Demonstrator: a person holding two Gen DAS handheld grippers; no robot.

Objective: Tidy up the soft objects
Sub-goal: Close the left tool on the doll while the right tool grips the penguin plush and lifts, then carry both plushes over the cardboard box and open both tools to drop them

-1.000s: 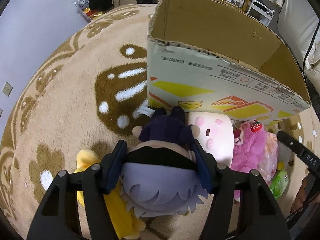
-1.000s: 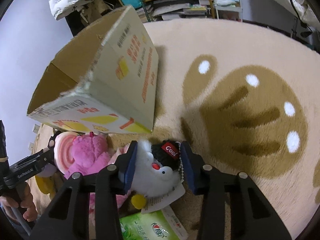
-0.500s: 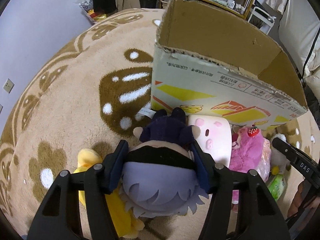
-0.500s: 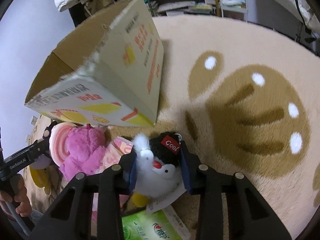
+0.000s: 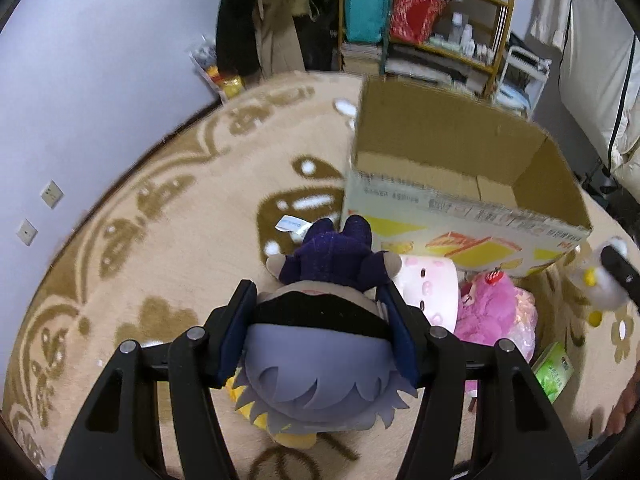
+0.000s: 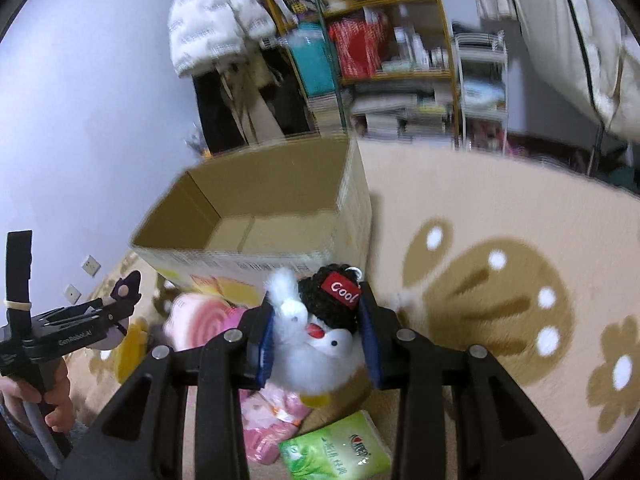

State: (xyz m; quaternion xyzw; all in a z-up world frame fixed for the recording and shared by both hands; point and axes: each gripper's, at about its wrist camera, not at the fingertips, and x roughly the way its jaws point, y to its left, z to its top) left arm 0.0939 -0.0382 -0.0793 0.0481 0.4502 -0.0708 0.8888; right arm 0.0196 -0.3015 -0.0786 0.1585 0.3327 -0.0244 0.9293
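Observation:
My left gripper [image 5: 318, 326] is shut on a plush doll [image 5: 320, 360] with grey hair, a black band and a purple body, held above the rug. My right gripper [image 6: 318, 332] is shut on a white penguin plush [image 6: 320, 344] with a black woolly hat marked "Cool". An open cardboard box [image 5: 460, 184] stands just beyond both, and its inside [image 6: 260, 236] looks bare. On the rug below lie a pink-and-white cushion [image 5: 430, 288], a pink plush [image 5: 496, 312] and a yellow plush [image 5: 256, 412], mostly hidden under the doll.
A green tissue pack [image 6: 336, 452] lies on the round beige rug [image 6: 500, 240] near my right fingers. The left gripper [image 6: 72, 332] and a hand show at the right view's left edge. Shelves [image 6: 380, 60] and hanging clothes [image 5: 260, 32] stand behind the box.
Both grippers have risen with their plush toys and tilted up, so the box's open top and the shelves behind now show. The right jaws closed tighter on the penguin.

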